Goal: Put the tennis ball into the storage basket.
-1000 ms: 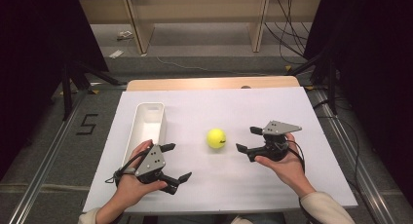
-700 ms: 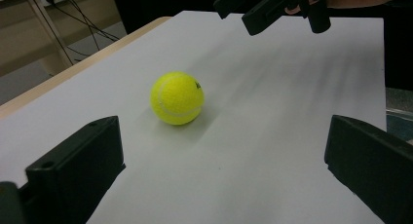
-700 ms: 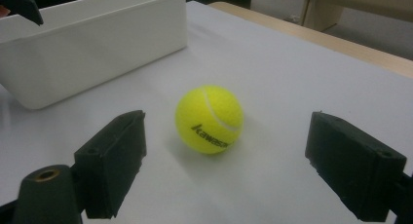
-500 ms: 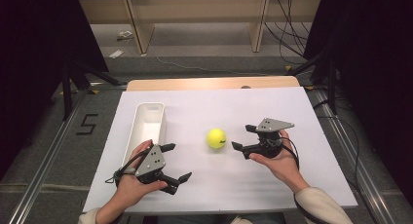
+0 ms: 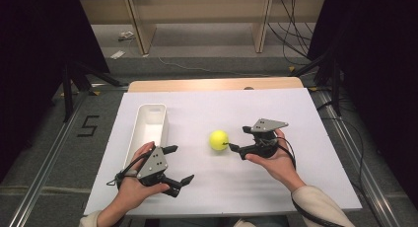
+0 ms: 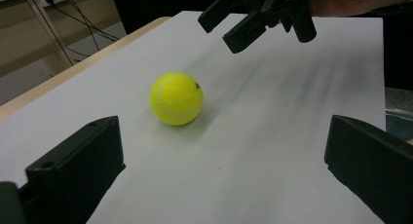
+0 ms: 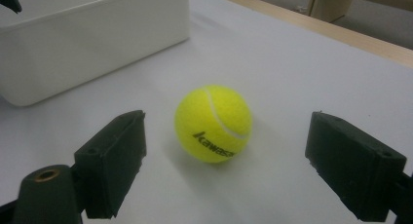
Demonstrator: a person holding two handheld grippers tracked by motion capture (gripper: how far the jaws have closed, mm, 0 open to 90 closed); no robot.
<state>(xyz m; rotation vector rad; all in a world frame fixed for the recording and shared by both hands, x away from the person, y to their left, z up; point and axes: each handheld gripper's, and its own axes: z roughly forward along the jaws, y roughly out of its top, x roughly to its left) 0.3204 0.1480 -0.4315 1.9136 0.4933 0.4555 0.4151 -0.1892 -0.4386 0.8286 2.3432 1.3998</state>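
- A white table [image 5: 305, 187] stands in a dim room, with wooden shelving and loose cables on the floor behind it.
- At the left, a long white bin [image 5: 148, 128] lies on the table, and it looks empty.
- The left gripper [image 5: 178, 165] sits near the table's front edge, just beside the bin's near end, with its jaws spread wide and nothing between them.
- The ball [image 5: 219, 140], a yellow tennis ball, rests on the table near the middle, between the bin and the right gripper [image 5: 237, 140].
- The right gripper points at the ball from just beside it; its jaws are wide, with one tip close to the felt, though I cannot tell if it touches.
- The ball is probably light and springy, and its felt should give good grip rather than slip.
- Being round, it may roll off at a nudge, so both jaws should meet it together.
- The best hold seems to be across its widest part, level with its middle.
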